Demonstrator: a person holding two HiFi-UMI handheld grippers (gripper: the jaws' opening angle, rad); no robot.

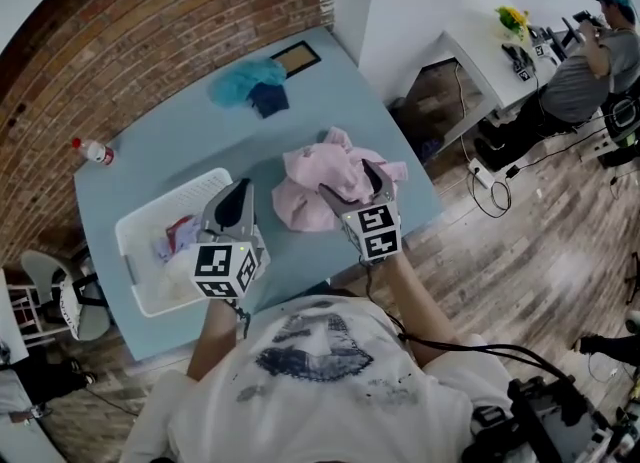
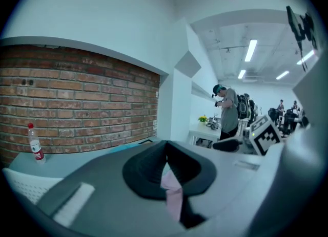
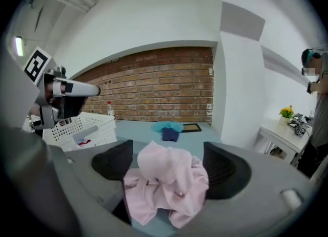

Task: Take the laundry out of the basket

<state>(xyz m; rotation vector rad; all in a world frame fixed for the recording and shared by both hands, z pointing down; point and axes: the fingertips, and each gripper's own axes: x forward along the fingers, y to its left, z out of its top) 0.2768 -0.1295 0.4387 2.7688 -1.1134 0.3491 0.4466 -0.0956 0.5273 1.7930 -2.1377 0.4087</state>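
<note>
Peeking through left tool (image 2: 165,158), unseen overhead: pink strip (image 2: 173,196), perhaps cloth.

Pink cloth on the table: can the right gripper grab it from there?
Probably yes. The right gripper has its jaws open, and the pink cloth sits straight ahead between them with nothing blocking it.

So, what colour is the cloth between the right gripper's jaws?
Pale pink cloth; best seen in the right gripper view.

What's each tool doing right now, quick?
Left tool: closed, a strip of pink cloth pinched in it.
Right tool: open, holding nothing; pink garment lies between its jaws.
</note>
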